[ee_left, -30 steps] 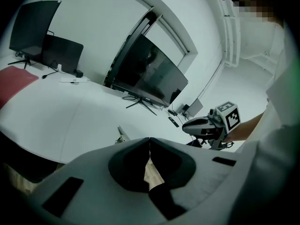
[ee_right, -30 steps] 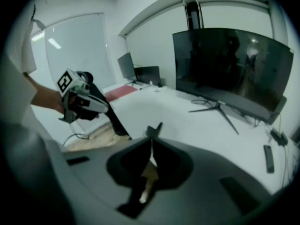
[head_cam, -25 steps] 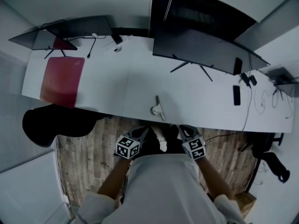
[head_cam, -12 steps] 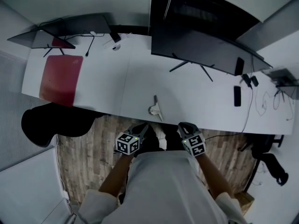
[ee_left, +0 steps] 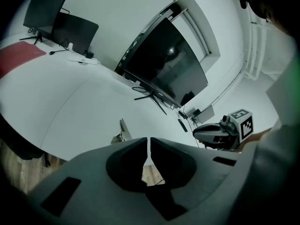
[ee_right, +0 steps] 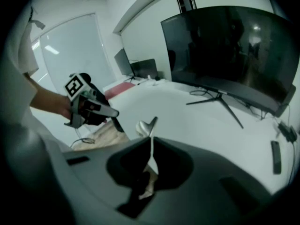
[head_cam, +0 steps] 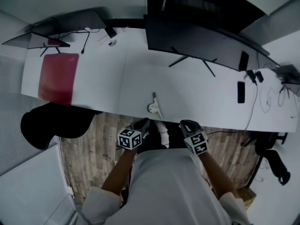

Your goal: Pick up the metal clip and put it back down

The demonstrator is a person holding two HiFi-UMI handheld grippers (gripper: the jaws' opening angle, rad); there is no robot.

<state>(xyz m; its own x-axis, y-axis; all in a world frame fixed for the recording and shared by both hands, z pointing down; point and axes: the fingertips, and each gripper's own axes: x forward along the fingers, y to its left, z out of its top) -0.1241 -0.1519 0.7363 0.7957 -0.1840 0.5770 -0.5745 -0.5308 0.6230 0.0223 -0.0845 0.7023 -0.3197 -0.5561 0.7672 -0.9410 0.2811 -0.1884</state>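
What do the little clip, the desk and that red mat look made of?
Clip: probably bare metal, silvery, slight gleam. Desk: smooth matte white, likely laminate, no grain. Red mat: flat, dull; perhaps plastic or fabric, can't tell.

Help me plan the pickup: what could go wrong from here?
The metal clip sits at the near edge of the desk; a nudge could knock it to the floor. Both the left gripper and right gripper are shut, so approaching without opening would likely push it rather than grasp it.
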